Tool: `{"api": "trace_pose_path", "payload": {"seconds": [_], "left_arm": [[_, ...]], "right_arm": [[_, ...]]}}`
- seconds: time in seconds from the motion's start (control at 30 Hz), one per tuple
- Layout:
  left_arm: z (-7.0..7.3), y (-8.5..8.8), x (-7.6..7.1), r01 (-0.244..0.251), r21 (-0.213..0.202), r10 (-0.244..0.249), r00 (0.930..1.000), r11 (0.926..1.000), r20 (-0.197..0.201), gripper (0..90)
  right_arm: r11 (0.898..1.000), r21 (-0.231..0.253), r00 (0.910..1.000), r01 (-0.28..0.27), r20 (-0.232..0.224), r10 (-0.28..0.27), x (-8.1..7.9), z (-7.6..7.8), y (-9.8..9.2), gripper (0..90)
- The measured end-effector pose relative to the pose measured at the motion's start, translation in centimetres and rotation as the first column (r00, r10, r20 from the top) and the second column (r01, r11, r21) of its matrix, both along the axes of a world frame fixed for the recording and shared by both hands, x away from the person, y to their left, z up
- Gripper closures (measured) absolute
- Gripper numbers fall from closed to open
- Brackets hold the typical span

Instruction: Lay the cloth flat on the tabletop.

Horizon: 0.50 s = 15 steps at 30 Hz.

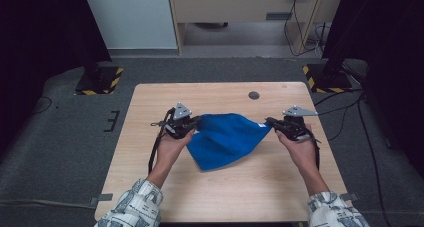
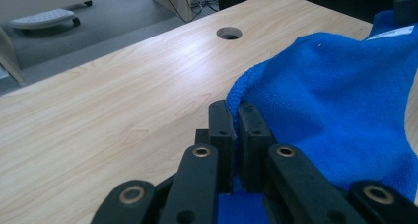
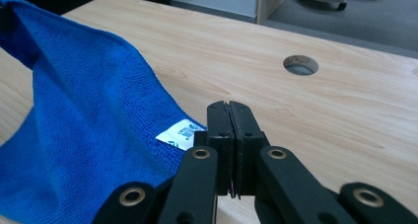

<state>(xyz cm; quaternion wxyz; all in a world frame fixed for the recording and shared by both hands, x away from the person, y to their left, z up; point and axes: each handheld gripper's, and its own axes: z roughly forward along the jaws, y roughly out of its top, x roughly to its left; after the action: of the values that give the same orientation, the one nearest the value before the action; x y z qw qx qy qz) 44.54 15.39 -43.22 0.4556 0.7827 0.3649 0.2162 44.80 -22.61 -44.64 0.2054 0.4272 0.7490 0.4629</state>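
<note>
Left tool (image 1: pixel 196 121) and right tool (image 1: pixel 270 121) each pinch a corner of the cloth (image 1: pixel 225 139), at 9 and 3 o'clock; held apart, they stretch its top edge. The rest sags onto the desk (image 1: pixel 150 117), likely for spreading.

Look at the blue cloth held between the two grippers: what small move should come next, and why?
Probably draw the two hands a little further apart. The left gripper and right gripper are each shut on a corner of the blue cloth, yet the cloth sags between them, its lower part lying on the table. Stretching it taut would flatten it for folding or laying out.
</note>
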Motion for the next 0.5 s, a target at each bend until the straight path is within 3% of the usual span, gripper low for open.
{"api": "trace_pose_path", "payload": {"seconds": [0.27,0.5], "left_arm": [[2.0,0.6,-0.7,0.005,0.004,-0.005,0.9998,1.0000,0.018,86.5],[3.7,0.9,-1.3,0.011,-0.027,-0.009,0.9990,0.9996,0.044,86.5]], "right_arm": [[1.000,0.028,0.9990,0.010,0.043,-0.011,-0.7,1.8,-0.6,89.0],[0.999,0.046,0.9958,0.000,0.092,-0.004,-1.3,4.0,-0.7,88.9]]}}
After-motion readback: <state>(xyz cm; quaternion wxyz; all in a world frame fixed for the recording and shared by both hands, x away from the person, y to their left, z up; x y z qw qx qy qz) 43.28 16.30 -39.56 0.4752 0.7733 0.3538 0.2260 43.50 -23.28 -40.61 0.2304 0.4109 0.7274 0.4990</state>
